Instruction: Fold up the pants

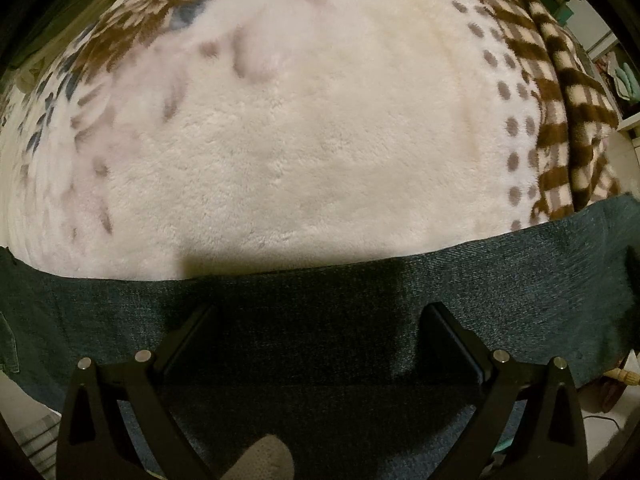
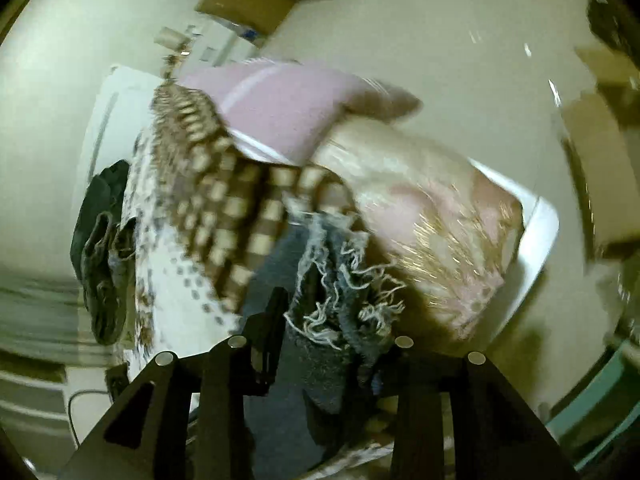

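Observation:
Dark blue-grey denim pants (image 1: 304, 320) lie as a wide band across the near edge of a fluffy white blanket (image 1: 304, 140). My left gripper (image 1: 320, 320) is open, its two black fingers spread wide just above the denim, holding nothing. In the blurred right wrist view my right gripper (image 2: 320, 320) is shut on the frayed hem of the pants (image 2: 340, 300); white threads stick out between the black fingers. The rest of the pants hangs below the right gripper, largely hidden.
A brown-and-cream checked blanket (image 1: 560, 92) lies along the right of the bed and shows in the right wrist view (image 2: 224, 200). A pink pillow (image 2: 280, 112) and a cream pillow (image 2: 432, 208) lie beyond. A dark garment pile (image 2: 100, 252) sits at the left. Pale floor (image 2: 440, 40) surrounds the bed.

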Motion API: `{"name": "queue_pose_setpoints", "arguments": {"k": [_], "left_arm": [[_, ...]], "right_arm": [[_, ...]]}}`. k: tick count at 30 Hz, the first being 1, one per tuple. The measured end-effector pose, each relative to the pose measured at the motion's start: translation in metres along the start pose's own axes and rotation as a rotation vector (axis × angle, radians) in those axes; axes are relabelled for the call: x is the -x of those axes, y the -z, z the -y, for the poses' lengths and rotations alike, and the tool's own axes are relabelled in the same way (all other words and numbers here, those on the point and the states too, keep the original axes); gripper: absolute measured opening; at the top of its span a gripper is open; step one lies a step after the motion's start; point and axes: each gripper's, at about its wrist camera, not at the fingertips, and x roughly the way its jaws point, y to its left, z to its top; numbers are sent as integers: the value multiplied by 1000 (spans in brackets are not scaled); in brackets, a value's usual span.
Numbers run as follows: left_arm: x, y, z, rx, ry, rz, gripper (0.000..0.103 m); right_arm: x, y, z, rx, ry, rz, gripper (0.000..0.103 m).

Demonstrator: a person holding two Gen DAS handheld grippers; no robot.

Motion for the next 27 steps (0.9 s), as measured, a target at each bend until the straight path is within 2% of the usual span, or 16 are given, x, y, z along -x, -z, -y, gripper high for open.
{"name": "queue_pose_setpoints", "arguments": {"k": [1, 3, 4, 8, 9, 11, 14, 17, 20, 24, 25, 26, 27], "left_arm": [[0, -1, 0, 1, -1, -2, 103], [-1, -2, 0, 3, -2, -2, 103], [-1, -3, 0, 4, -3, -1, 103], [-2, -5, 0, 4, -1, -3, 103], [-2, -5, 0, 4, -1, -5, 103], [-2, -7, -1, 5, 2, -11, 103], [-2, -10, -1, 8, 3, -16, 103], [-3, -13, -1, 12, 1, -23, 103], [-3, -15, 0, 15, -4, -24, 103], [-4, -17, 0, 14, -1, -27, 103], [-4, -17, 0, 14, 1, -29, 103], [-5, -18, -1, 15, 2, -30, 103], [-5, -19, -1, 17, 2, -31, 103]], "right_arm": [[2, 3, -8, 27, -22, -13, 22], [-2, 7, -14, 50, -52, -50, 23], [-7, 10, -16, 76, -39, -61, 23], [-32, 8, -18, 114, 75, -84, 24], [-37, 7, -16, 110, 120, -88, 28], [-37, 10, -23, 142, 185, -57, 30], [-12, 21, -36, 197, 239, 17, 30], [14, 35, -45, 192, 237, 73, 30], [21, 40, -44, 172, 210, 78, 30], [13, 33, -42, 164, 250, 81, 30], [11, 30, -42, 157, 291, 86, 30], [14, 28, -43, 148, 280, 95, 30], [17, 27, -44, 146, 232, 88, 30]]}}
